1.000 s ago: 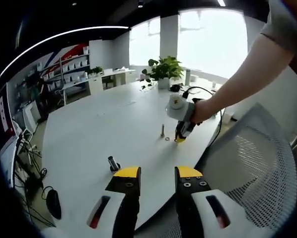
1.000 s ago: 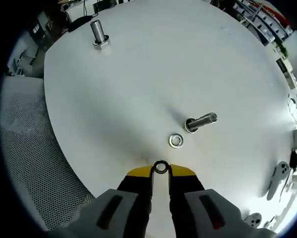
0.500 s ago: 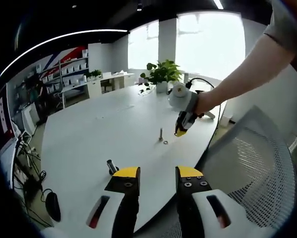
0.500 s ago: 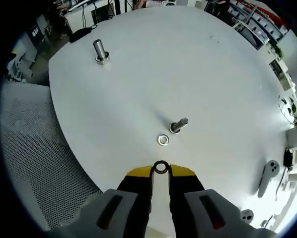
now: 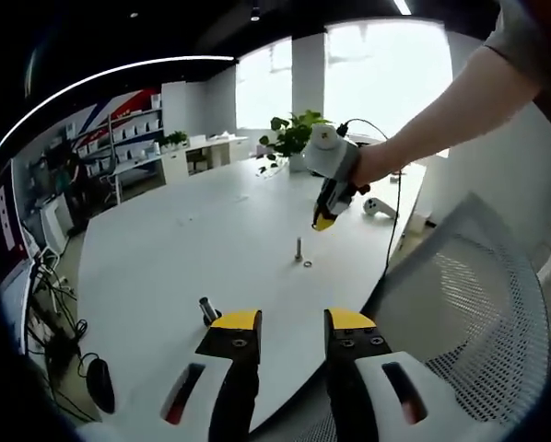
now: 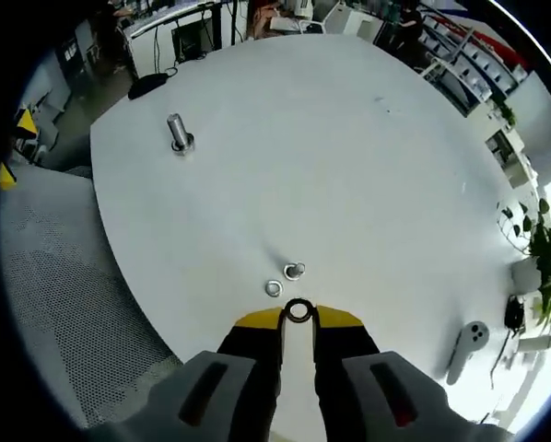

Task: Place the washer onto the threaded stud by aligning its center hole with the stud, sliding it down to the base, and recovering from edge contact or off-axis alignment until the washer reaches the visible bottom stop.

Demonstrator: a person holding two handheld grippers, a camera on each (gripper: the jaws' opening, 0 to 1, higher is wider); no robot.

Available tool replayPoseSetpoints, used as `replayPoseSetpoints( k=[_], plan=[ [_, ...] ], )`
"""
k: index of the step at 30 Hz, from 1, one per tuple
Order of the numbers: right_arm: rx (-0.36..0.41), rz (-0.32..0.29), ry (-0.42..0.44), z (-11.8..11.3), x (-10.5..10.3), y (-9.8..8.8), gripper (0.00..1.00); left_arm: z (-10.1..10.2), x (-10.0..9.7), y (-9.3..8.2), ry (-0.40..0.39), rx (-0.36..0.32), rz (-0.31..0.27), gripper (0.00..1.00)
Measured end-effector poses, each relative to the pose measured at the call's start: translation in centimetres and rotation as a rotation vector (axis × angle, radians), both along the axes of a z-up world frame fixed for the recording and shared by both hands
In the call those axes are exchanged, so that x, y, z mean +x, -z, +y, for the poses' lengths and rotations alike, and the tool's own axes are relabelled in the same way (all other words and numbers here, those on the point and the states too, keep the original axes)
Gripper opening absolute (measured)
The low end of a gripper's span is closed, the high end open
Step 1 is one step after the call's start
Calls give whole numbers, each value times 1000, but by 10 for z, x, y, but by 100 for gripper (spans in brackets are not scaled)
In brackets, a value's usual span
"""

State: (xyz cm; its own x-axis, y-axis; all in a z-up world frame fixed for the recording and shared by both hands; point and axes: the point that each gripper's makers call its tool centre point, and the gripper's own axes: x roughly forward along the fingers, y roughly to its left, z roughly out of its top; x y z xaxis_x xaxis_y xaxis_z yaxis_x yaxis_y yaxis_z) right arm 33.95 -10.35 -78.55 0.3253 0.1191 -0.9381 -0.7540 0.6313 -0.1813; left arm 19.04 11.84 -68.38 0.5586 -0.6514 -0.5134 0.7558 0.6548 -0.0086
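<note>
The right gripper (image 6: 298,318) is clenched on a washer (image 6: 298,311), pinched edge-on at its tips so the hole faces the camera, and it hangs well above the white table (image 6: 349,147); nothing is threaded on yet, so I'd say the lowering and seating are all left to do. Just past the tips stands the stud (image 6: 294,271), upright with its long axis pointing up toward the gripper, a second washer (image 6: 274,288) lying flat just beside its base. The left gripper (image 5: 291,324) waits released at the near table edge by another bolt (image 5: 207,310).
</note>
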Motion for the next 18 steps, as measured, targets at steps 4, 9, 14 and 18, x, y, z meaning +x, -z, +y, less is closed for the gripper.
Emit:
replayPoseSetpoints(
  k=[4,9,14,18],
  plan=[
    [2,-3,-11,10,5,-1,13,-2,-2,1,13,10,0,25],
    [-44,15,-73,12,4,4,13,-1,0,0,7,7,-8,25],
    [-39,12,-59,11,11,2,13,0,1,-1,-4,1,-7,25],
    [-40,8,-57,10,17,1,13,1,2,-1,-8,9,-17,25]
  ],
)
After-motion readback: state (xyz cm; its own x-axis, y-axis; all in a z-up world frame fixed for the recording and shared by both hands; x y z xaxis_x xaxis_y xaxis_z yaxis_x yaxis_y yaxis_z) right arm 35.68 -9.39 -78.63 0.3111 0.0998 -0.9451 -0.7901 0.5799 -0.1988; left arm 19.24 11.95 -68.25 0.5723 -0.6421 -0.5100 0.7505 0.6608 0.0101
